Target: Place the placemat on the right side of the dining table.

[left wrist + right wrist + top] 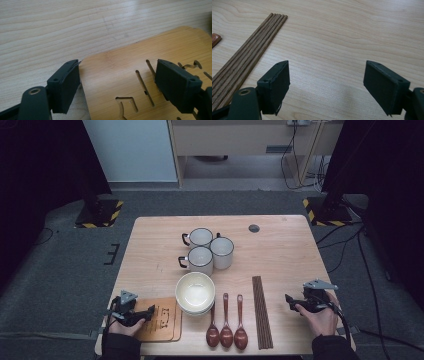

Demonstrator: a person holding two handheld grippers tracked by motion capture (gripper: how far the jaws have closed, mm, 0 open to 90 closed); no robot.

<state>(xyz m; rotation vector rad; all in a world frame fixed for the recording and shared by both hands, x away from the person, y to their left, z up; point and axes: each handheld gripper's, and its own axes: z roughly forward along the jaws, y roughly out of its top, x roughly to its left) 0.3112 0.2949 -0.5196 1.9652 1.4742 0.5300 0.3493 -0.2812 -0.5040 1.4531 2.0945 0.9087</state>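
Desk [280, 245] is light wood. The work item is the wooden coaster stack [162, 320] at the near-left corner of the desk, just left of the bowls [195, 292].

Handling, my read: thin flat wood, light, stiff, not fragile. The face is smooth, and since it lies flat on the desk the edge gives little to bite. Best hold is across an outer edge or corner; avoid the cut-out slots, thin webs there.

Left tongs [117, 82] are spread wide over the coaster's corner [110, 75], 1 jaw at its edge, the other above the slotted face. Nothing pinched yet.

Right tongs [327, 85] are spread too, over bare desk, holding nothing, near the chopsticks [249, 52].

Views: the high view gives the whole layout, with 3 mugs [207, 250], 3 spoons [226, 327] and both hands. The left gripper view adds the slot detail and edge contact, too small to read from above.
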